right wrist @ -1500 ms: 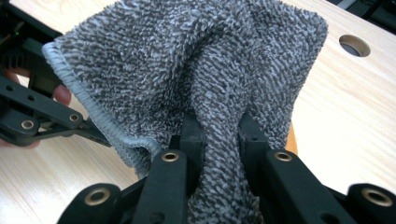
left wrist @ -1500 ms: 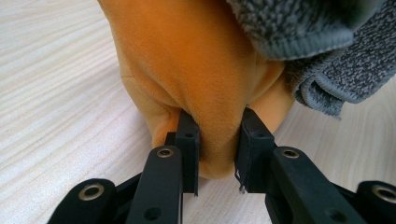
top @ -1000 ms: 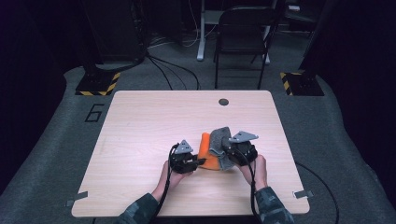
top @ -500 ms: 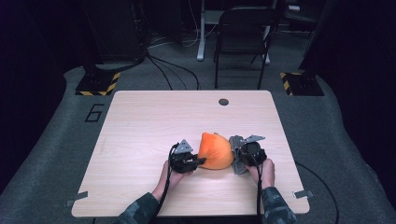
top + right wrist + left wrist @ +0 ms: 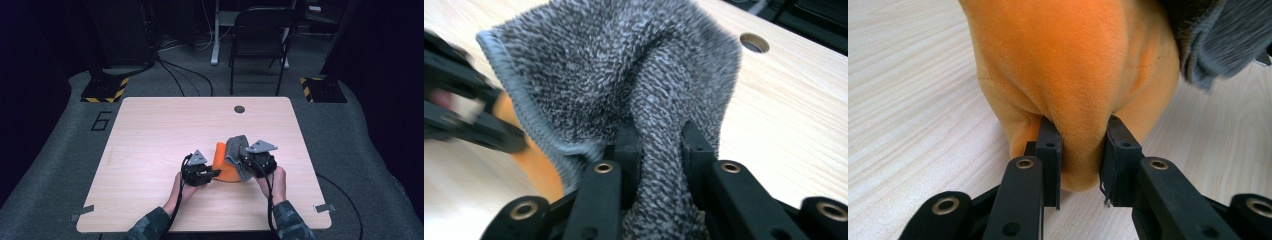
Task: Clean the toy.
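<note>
An orange fleece cloth (image 5: 221,161) stands bunched up on the wooden table (image 5: 150,135), a little right of the middle and near the front. My left gripper (image 5: 212,173) is shut on its lower fold; in the left gripper view both pads pinch the orange fabric (image 5: 1068,65) at my left gripper (image 5: 1081,145). A grey knitted cloth (image 5: 236,149) drapes over the orange one's right side. My right gripper (image 5: 248,161) is shut on it, and the right gripper view has a ridge of grey knit (image 5: 624,65) squeezed at my right gripper (image 5: 660,140).
A round cable hole (image 5: 239,109) lies in the table near its far edge. Behind the table stand a dark folding chair (image 5: 260,45) and two black-and-yellow striped bases (image 5: 105,90). Bare wood stretches to the left of the cloths.
Half a second ago the right gripper stood further right and the orange cloth bulged wide. Now the right gripper is back against it, with the grey cloth lifted over the orange one's right side.
</note>
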